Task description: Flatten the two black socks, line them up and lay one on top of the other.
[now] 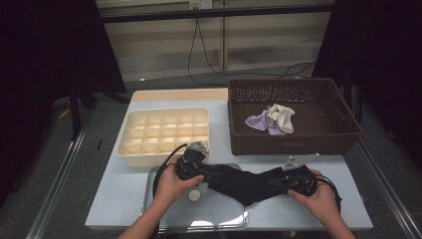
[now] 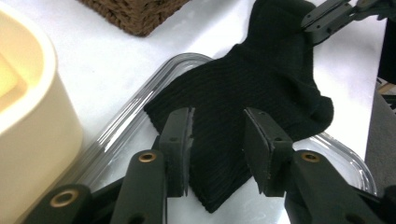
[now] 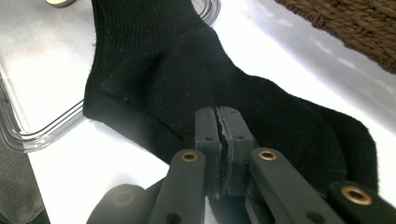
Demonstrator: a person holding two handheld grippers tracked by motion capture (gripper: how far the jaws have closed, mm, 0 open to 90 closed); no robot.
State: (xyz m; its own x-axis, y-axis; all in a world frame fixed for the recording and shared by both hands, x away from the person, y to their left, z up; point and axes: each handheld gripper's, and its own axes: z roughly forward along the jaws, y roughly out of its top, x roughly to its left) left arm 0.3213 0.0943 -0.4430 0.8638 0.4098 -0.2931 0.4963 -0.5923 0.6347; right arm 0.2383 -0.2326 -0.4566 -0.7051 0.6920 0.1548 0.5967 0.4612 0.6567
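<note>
Black ribbed sock [image 1: 249, 183] lies stretched across the clear tray [image 1: 164, 219], right tongs [image 3: 223, 140] clamped on its toe, left tongs [image 2: 217, 140] apart over its cuff, cream divided box [image 1: 164, 132] unfilled.

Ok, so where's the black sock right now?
In the high view the black sock lies at the table's near edge, stretched between both tools, its cuff end over the clear tray, just in front of the brown wicker basket.

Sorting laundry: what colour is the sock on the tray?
Black ribbed sock, clearest in left gripper view.
</note>
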